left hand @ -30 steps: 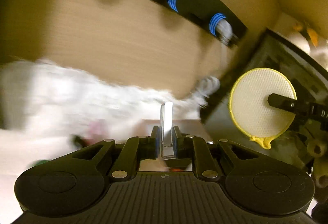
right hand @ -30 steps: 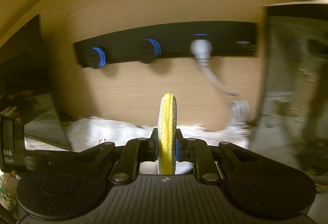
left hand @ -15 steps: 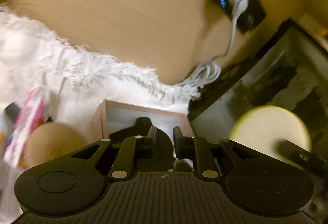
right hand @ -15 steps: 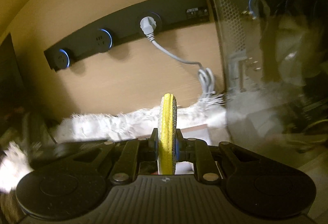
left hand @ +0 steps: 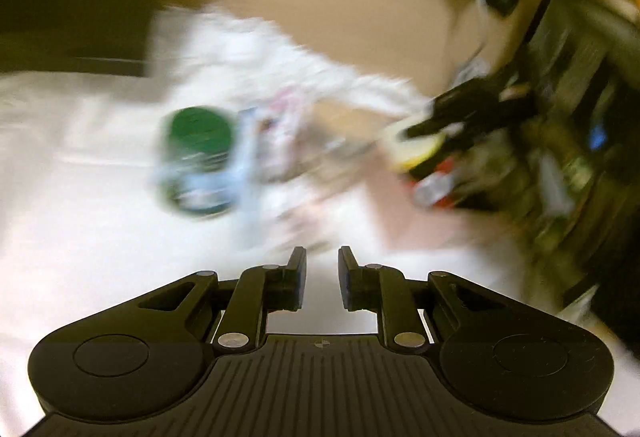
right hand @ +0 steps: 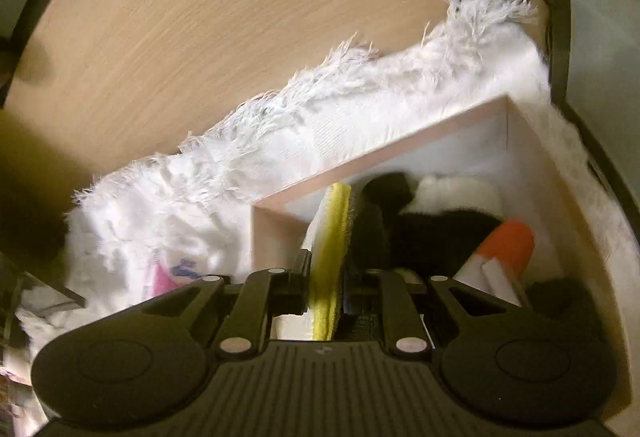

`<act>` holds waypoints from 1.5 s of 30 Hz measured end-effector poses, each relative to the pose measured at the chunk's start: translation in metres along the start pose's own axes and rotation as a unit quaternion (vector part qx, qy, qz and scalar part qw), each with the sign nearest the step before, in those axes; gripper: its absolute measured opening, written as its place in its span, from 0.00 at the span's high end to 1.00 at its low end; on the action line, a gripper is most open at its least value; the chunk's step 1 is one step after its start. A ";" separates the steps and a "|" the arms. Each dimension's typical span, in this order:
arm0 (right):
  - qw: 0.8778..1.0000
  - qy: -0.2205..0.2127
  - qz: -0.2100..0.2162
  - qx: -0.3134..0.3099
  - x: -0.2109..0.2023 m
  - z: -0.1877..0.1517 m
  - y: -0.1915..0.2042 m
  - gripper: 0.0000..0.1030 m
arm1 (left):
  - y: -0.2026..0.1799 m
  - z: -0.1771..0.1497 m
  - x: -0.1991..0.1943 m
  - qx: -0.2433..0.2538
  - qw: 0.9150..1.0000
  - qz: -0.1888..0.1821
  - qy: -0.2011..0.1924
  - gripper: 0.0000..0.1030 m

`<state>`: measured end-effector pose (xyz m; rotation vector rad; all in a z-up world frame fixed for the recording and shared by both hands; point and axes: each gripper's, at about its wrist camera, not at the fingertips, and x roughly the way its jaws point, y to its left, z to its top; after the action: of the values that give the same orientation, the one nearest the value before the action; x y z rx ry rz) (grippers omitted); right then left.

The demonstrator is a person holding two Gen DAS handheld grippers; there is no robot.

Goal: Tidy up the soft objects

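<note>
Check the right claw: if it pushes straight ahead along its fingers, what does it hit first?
Probably the box's contents: the right claw, gripping the yellow sponge, points into the open box, toward the black-and-white plush. Depth unclear.

A white fringed cloth (right hand: 360, 105) covers the table, its frayed edge meeting the wooden back panel (right hand: 224, 37) toward twelve o'clock. On the cloth, at about four o'clock in the right wrist view, stands an open pale box (right hand: 400, 153). In the blurred left wrist view a green-lidded container (left hand: 196, 133) lies on the cloth at ten o'clock.
</note>
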<state>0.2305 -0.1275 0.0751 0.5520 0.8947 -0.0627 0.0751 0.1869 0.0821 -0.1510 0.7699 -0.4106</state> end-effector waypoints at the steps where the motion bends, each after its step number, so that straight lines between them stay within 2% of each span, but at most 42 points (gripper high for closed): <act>1: 1.000 -0.001 -0.002 -0.009 0.000 0.000 0.001 0.86 | 0.006 -0.006 -0.003 0.002 1.000 0.015 0.002 0.82; 3: 1.000 -0.001 -0.015 -0.023 -0.001 -0.001 0.003 0.86 | 0.021 -0.012 -0.006 -0.019 0.999 0.032 0.006 0.82; 5: 0.999 -0.002 -0.028 -0.043 -0.003 -0.002 0.006 0.85 | 0.030 -0.011 -0.007 -0.036 0.999 0.037 -0.001 0.82; 7: 0.998 -0.004 -0.021 -0.053 -0.011 -0.006 0.010 0.81 | 0.034 -0.005 -0.008 -0.039 0.999 0.033 -0.015 0.82; 8: 0.998 -0.008 -0.018 -0.057 -0.017 -0.005 0.010 0.76 | 0.034 -0.002 -0.007 -0.037 0.999 0.033 -0.022 0.82; 10: 0.996 -0.031 -0.019 -0.076 -0.038 -0.013 0.018 0.57 | 0.034 0.006 -0.003 -0.033 0.998 0.046 -0.035 0.82; 11: 0.994 -0.054 -0.025 -0.096 -0.052 -0.019 0.024 0.43 | 0.033 0.011 0.001 -0.033 0.997 0.049 -0.039 0.82; 12: 0.990 -0.074 -0.032 -0.118 -0.063 -0.027 0.031 0.37 | 0.034 0.015 0.004 -0.035 0.997 0.049 -0.043 0.82; 14: 0.978 -0.107 -0.044 -0.174 -0.086 -0.048 0.049 0.36 | 0.033 0.025 0.013 -0.039 0.997 0.044 -0.051 0.82; 16: 0.966 -0.122 -0.046 -0.223 -0.106 -0.068 0.059 0.35 | 0.031 0.031 0.022 -0.034 0.997 0.041 -0.054 0.82; 19: 0.950 -0.135 -0.049 -0.277 -0.122 -0.099 0.069 0.32 | 0.027 0.041 0.041 -0.021 0.997 0.050 -0.054 0.81; 21: 0.944 -0.135 -0.049 -0.297 -0.128 -0.119 0.072 0.32 | 0.026 0.045 0.051 -0.014 0.996 0.066 -0.058 0.80; 25: 0.949 -0.104 -0.049 -0.294 -0.126 -0.149 0.068 0.32 | 0.028 0.050 0.070 -0.020 0.997 0.048 -0.049 0.74; 29: 0.949 -0.074 -0.075 -0.298 -0.109 -0.176 0.063 0.32 | 0.020 0.055 0.088 0.004 0.998 0.032 -0.047 0.66; 31: 0.950 -0.057 -0.085 -0.296 -0.101 -0.182 0.059 0.32 | 0.021 0.059 0.099 0.019 0.998 0.036 -0.039 0.68; 33: 0.951 -0.052 -0.089 -0.291 -0.100 -0.186 0.055 0.32 | 0.023 0.063 0.107 0.038 0.998 0.039 -0.031 0.81; 35: 0.952 -0.053 -0.094 -0.286 -0.102 -0.187 0.051 0.32 | 0.027 0.067 0.109 0.061 0.997 0.040 -0.028 0.81; 38: 0.954 -0.051 -0.098 -0.277 -0.102 -0.186 0.045 0.32 | 0.040 0.071 0.108 0.069 0.997 0.027 -0.021 0.80; 40: 0.955 -0.046 -0.099 -0.277 -0.100 -0.189 0.043 0.32 | 0.042 0.071 0.109 0.076 0.997 0.009 -0.014 0.82; 42: 0.954 -0.040 -0.100 -0.281 -0.096 -0.191 0.044 0.32 | 0.040 0.071 0.111 0.079 0.997 -0.013 -0.004 0.78; 45: 0.951 -0.029 -0.100 -0.291 -0.088 -0.195 0.048 0.32 | 0.031 0.072 0.117 0.086 0.996 -0.010 -0.008 0.77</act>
<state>0.0470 -0.0073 0.0650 -0.0913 0.8589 0.0040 0.2101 0.1659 0.0492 0.0001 0.7145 -0.4923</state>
